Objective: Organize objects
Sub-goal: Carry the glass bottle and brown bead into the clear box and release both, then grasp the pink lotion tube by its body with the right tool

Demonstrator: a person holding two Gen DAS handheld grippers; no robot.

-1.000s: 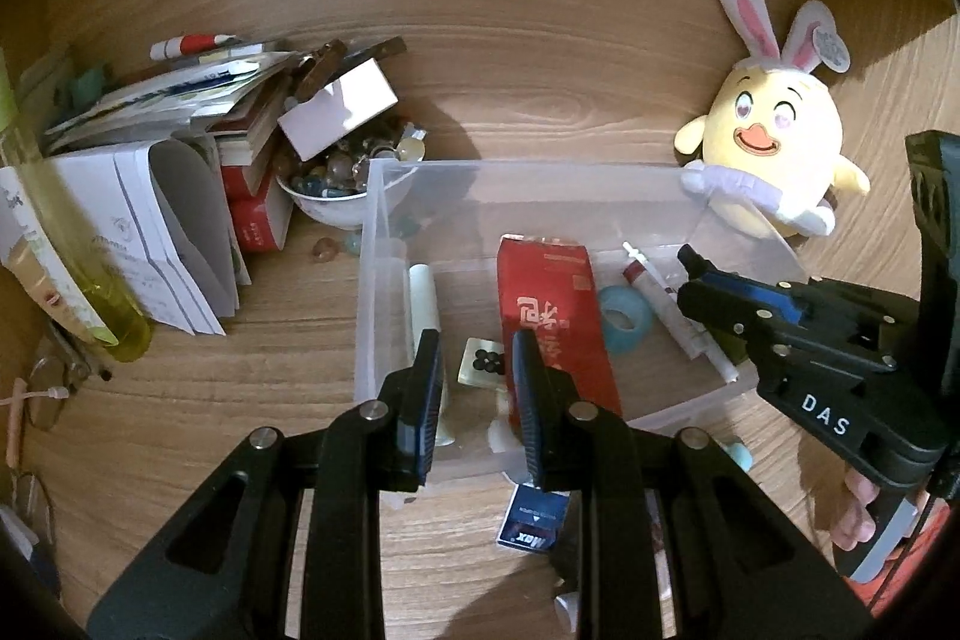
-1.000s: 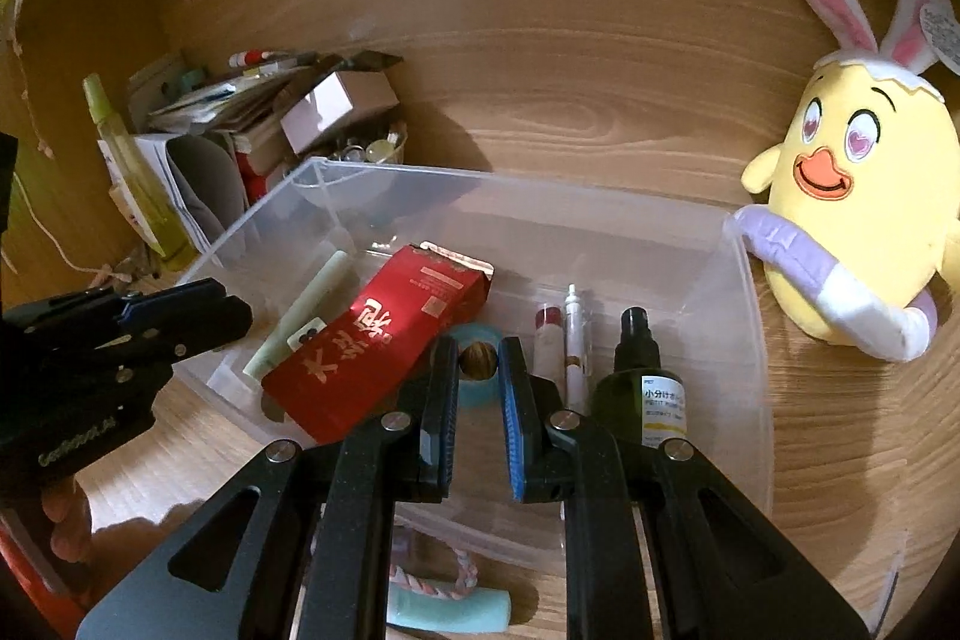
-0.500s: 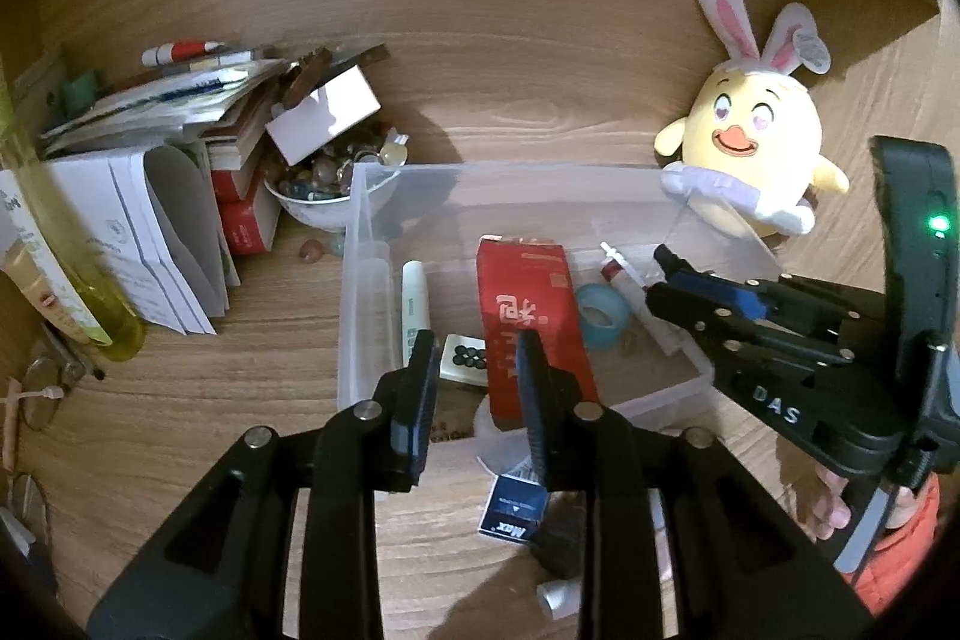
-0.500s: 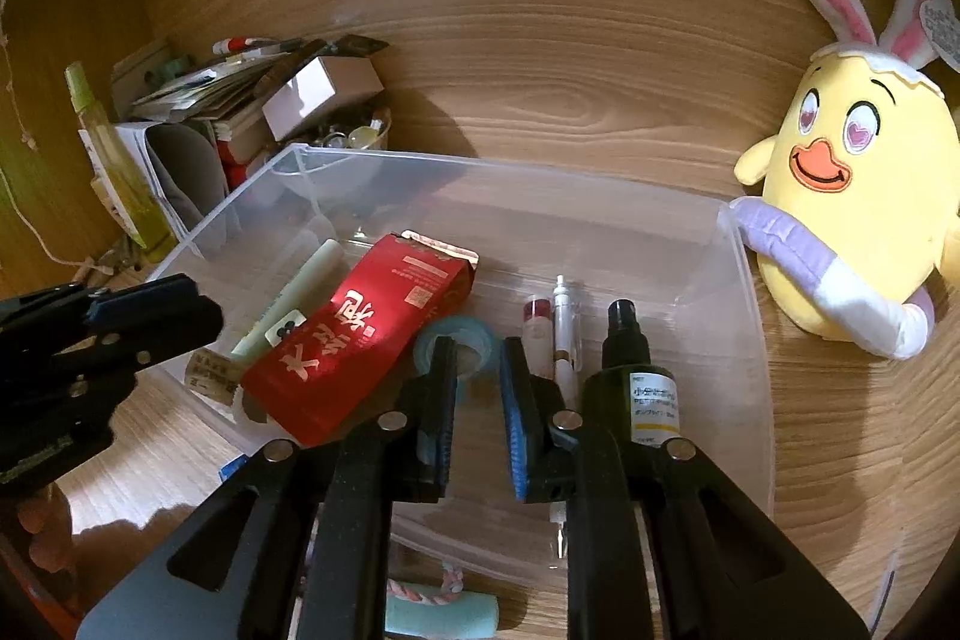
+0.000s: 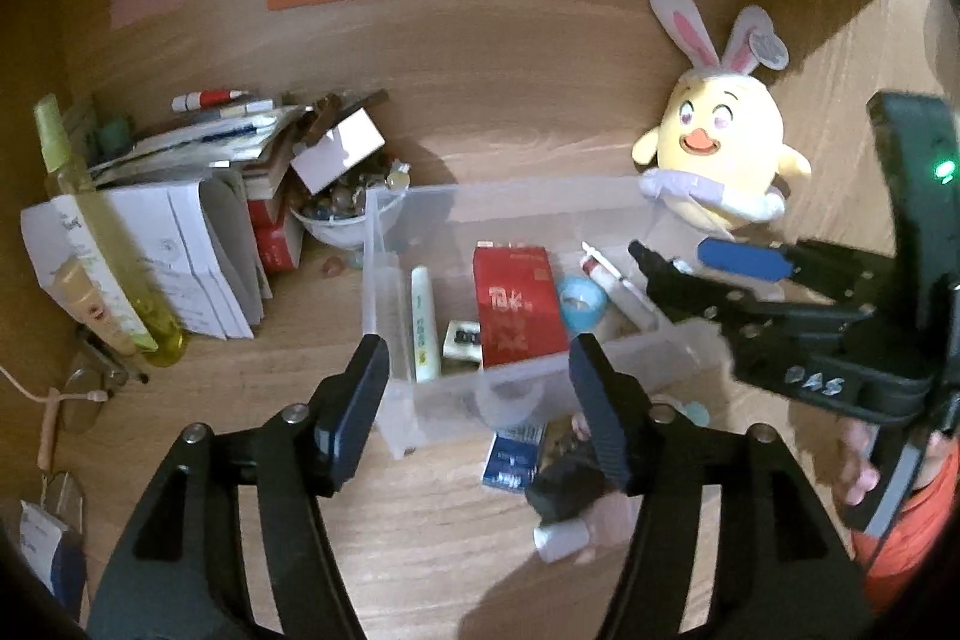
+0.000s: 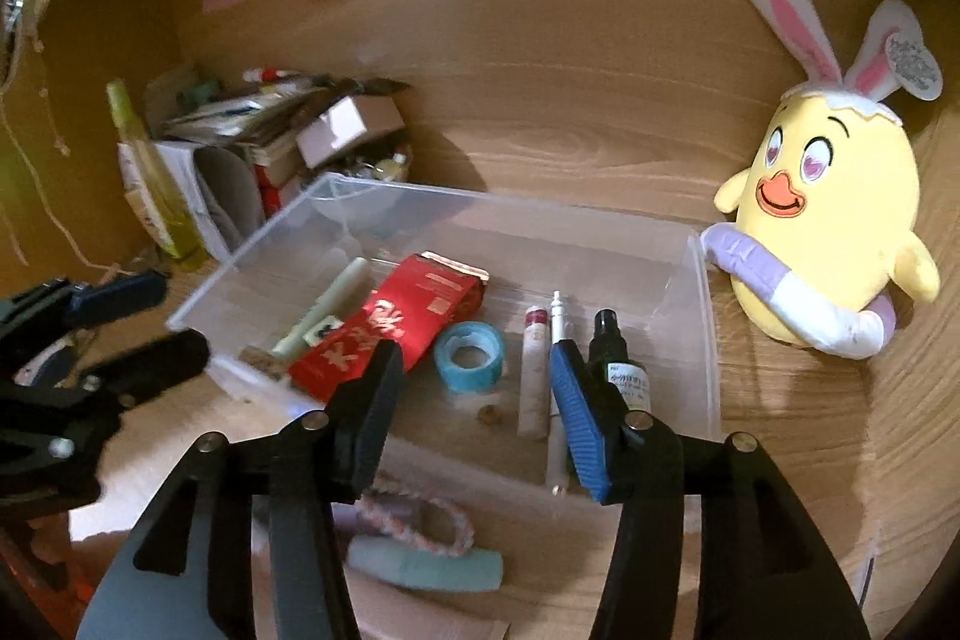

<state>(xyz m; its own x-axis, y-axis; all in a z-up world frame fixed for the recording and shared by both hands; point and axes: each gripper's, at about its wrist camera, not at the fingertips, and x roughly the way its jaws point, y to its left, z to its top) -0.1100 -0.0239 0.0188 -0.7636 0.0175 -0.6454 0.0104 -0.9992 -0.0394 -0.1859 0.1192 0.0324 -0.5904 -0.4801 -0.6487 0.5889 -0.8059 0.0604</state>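
Observation:
A clear plastic bin (image 5: pixel 528 382) (image 6: pixel 699 340) sits on the wooden desk. Inside lie a red packet (image 5: pixel 516 304) (image 6: pixel 390 328), a blue tape roll (image 5: pixel 579 304) (image 6: pixel 471 358), a pale green tube (image 5: pixel 423 322), a white tube (image 6: pixel 534 376), a pen and a dark spray bottle (image 6: pixel 618 370). My left gripper (image 5: pixel 480 394) is open and empty above the bin's near edge. My right gripper (image 6: pixel 474 418) is open and empty over the bin; it also shows in the left wrist view (image 5: pixel 678 274).
A yellow chick plush (image 5: pixel 714 166) (image 6: pixel 822 220) stands right of the bin. Books, papers and a bowl of trinkets (image 5: pixel 336 214) pile at the left with a yellow bottle (image 5: pixel 102 232). A blue box (image 5: pixel 510 454), small bottle (image 5: pixel 561 538) and teal handle with braided cord (image 6: pixel 420 562) lie in front.
Both grippers have opened wide from nearly shut. Both have pulled back and up from the bin, so more of the wall and sticky notes shows.

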